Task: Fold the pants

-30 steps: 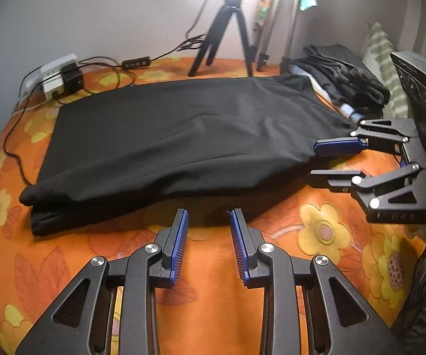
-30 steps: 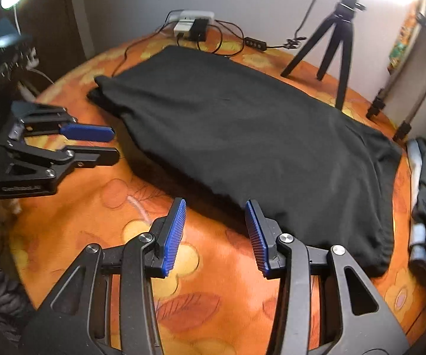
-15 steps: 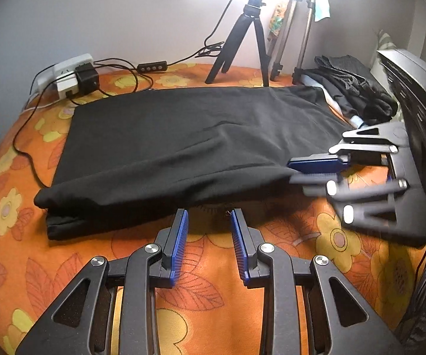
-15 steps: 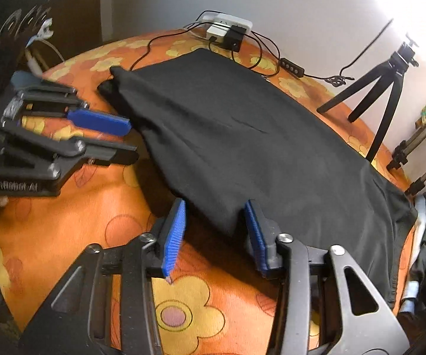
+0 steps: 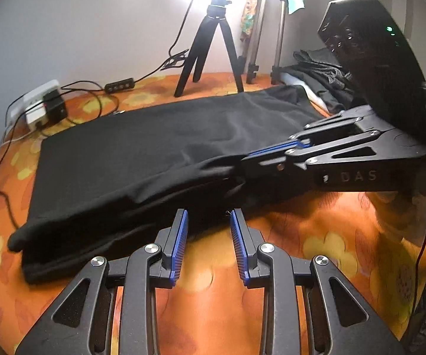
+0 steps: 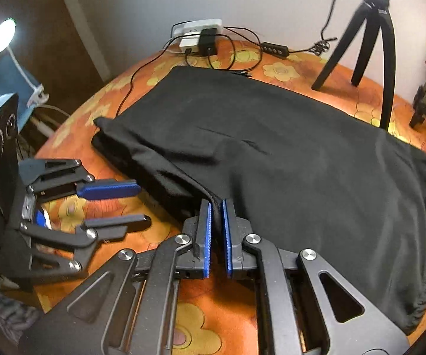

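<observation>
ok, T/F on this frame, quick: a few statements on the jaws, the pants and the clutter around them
1. The right gripper has its jaws shut on the near edge of the black pants. True.
2. The left gripper grips the pants as well. False: its jaws are open, just short of the hem.
3. The pants lie on a plain white sheet. False: the cover is orange with yellow flowers.
4. A black tripod stands beyond the pants. True.
5. The power strip lies on top of the pants. False: it sits by the wall, clear of the fabric.
</observation>
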### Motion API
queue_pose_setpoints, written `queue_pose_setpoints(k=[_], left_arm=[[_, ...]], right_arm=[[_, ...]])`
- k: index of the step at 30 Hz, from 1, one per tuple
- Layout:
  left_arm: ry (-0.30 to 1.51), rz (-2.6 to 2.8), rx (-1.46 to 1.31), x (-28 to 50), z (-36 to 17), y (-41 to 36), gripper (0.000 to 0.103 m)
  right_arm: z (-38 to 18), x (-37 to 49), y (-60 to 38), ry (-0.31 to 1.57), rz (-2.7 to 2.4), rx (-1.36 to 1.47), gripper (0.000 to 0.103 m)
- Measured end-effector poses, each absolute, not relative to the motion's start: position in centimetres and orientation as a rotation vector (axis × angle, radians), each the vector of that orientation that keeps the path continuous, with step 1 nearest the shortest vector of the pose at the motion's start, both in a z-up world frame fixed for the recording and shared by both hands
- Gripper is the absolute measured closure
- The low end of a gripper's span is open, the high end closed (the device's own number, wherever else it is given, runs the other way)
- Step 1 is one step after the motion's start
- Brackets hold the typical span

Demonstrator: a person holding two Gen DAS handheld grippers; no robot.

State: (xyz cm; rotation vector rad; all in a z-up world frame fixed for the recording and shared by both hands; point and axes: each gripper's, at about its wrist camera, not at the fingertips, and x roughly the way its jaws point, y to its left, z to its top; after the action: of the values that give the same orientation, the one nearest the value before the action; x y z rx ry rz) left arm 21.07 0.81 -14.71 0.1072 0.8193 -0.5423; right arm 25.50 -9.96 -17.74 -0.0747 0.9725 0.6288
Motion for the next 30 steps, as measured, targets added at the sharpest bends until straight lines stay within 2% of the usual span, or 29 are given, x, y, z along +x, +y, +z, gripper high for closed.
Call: queue_pose_setpoints(k=[6,10,17,18,19,20,22,30], left_arm=[[0.813,-0.554,0.11,22.8,-15.0,-0.4,0.074],[0.792,-0.558,0.124,23.3,-14.8,-0.9,0.06],[0.834,-0.573,0.105,23.7,-15.2,-1.6,0.06],[0.833,-0.584,0.095,23.6,-15.2,-1.5,0.067],[0.837,-0.594,0.097,23.5,-15.2,-1.6,0.083],[0.846,-0.608,0.108,23.3,-15.3,-1.9,0.089],[0.851,-0.618,0.15,22.7,-15.4,-2.4,0.094],[0.93,-0.691,0.243,18.5,-15.0,-2.0,0.093]], right_arm=[[-18.4,27.8,-11.1,1.001,0.647,0.044,0.095],[-18.6,28.1,-11.6,1.016,0.685,0.083,0.095],[-18.6,27.9,-12.5,1.025,0.678,0.102,0.095],[-18.4,27.9,-12.7,1.024,0.677,0.115,0.095],[-18.2,27.9,-13.0,1.021,0.681,0.134,0.095],[-17.9,27.9,-13.4,1.014,0.686,0.152,0.095],[-17.5,28.0,-13.8,1.004,0.67,0.168,0.095],[-18.2,27.6,-12.2,1.018,0.683,0.123,0.095]])
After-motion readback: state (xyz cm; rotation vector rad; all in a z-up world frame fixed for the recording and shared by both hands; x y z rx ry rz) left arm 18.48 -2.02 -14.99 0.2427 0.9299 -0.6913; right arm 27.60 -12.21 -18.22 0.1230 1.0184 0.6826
